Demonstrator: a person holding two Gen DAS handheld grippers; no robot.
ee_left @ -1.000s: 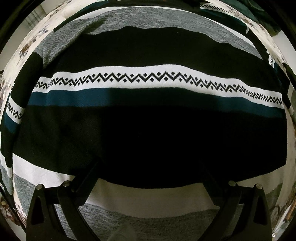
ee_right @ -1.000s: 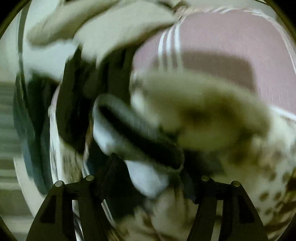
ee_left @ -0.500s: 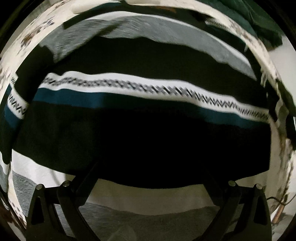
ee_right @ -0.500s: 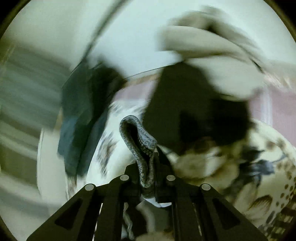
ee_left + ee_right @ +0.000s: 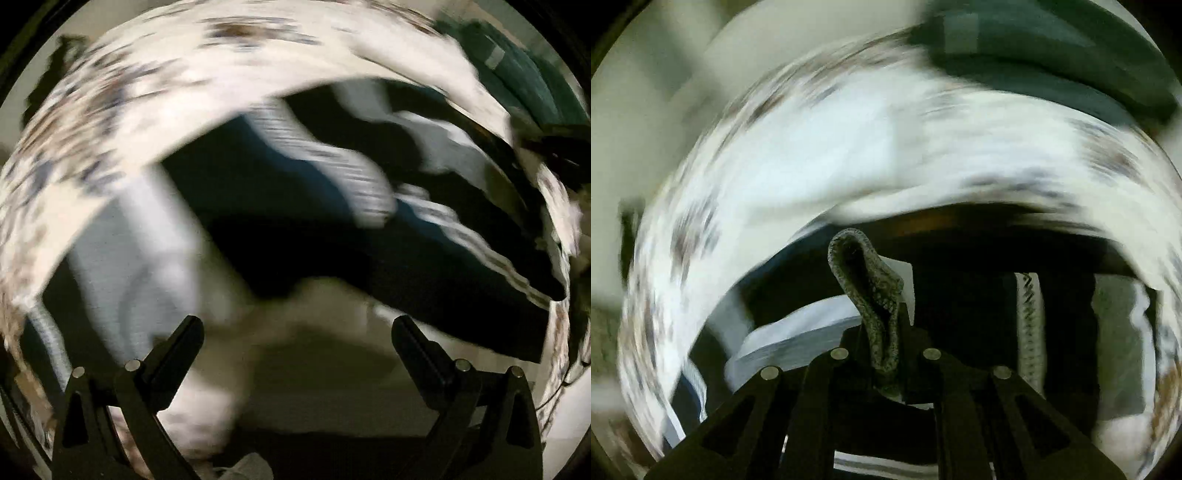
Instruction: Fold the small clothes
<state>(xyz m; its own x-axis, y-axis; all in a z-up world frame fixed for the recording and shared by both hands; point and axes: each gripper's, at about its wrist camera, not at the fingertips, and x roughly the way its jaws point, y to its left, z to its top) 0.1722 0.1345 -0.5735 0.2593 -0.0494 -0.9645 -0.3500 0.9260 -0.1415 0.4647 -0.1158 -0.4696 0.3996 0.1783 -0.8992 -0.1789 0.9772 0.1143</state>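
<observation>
While motion blurs both views, a white floral-print bedsheet [image 5: 122, 122] curves from nine to three o'clock. Across it lies the striped knit sweater [image 5: 295, 243], black, teal and white. Left tongs [image 5: 295, 328] gape wide, empty. Right tongs [image 5: 886, 332] pinch its grey ribbed edge [image 5: 864, 280].

so the right black two-finger gripper [image 5: 884, 354] has its jaws pinched together on a loop of grey knit fabric [image 5: 866, 284] poking up between the tips, while the left black two-finger gripper [image 5: 297, 328] points steeply down, jaws spread wide, nothing between them
</observation>
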